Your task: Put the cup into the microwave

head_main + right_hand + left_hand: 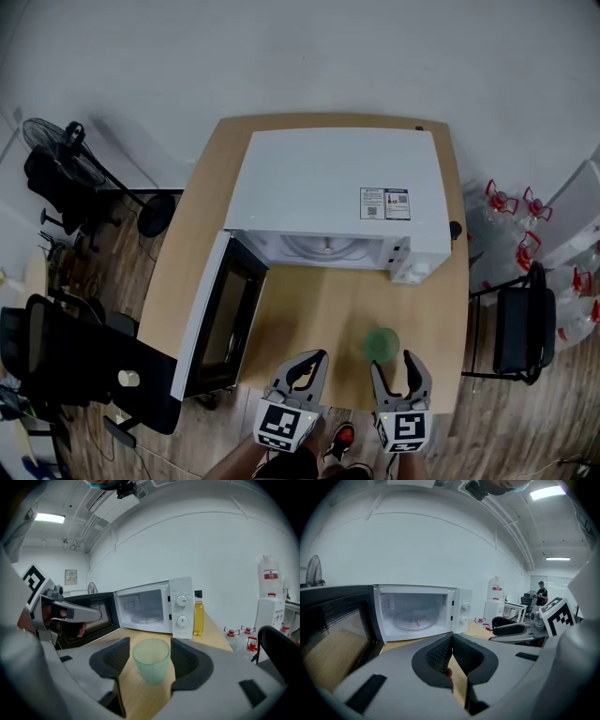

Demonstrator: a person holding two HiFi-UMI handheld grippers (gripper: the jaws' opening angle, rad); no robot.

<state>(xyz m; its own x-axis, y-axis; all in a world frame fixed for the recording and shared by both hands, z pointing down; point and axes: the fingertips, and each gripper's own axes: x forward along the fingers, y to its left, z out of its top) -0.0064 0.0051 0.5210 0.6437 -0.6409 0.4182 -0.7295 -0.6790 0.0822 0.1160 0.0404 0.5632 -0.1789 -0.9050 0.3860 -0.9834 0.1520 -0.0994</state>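
A pale green translucent cup (381, 344) (151, 660) stands upright on the wooden table (319, 309), in front of the white microwave (328, 187) (150, 606). The microwave's door (211, 319) hangs wide open to the left, and the glass turntable (414, 620) inside is bare. My right gripper (394, 364) (150, 644) is open just behind the cup. The cup sits between its fingertips, with a thin gap on the left side. My left gripper (314, 359) (451, 638) hovers over the table's near edge, shut and empty, pointing at the oven cavity.
A yellow oil bottle (198, 616) stands at the microwave's right side. Black chairs (75, 361) (525, 323) flank the table, with a fan (56, 141) at far left. Red-capped water jugs (525, 225) sit on the floor at right. A person (541, 592) stands far off.
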